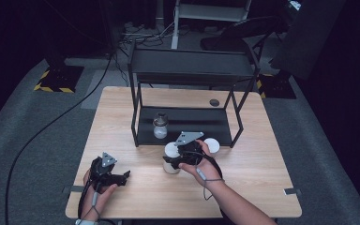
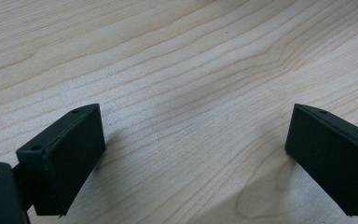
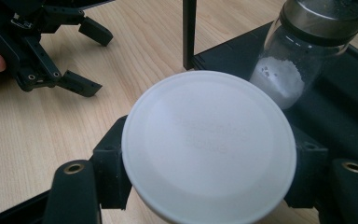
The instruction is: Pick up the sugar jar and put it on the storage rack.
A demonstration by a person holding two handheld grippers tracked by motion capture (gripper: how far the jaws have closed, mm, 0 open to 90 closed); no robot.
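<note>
From above I see the wooden worktop (image 1: 122,108) with a black two-level rack (image 1: 192,65) on it. A glass jar (image 1: 160,125) with white powder stands on the lower shelf. My right tongs (image 1: 171,161) are around a white-lidded container (image 1: 171,157) just in front of the rack — another white lid (image 1: 212,145) is beside my hand. My left tongs (image 1: 124,177) rest on the worktop, well apart, jaws spread.

A two-tier rack (image 1: 192,75) stands upper centre on the tabletop (image 1: 262,164); a jar (image 1: 160,125) sits on its lower shelf, two lidded containers (image 1: 212,145) just below.
</note>
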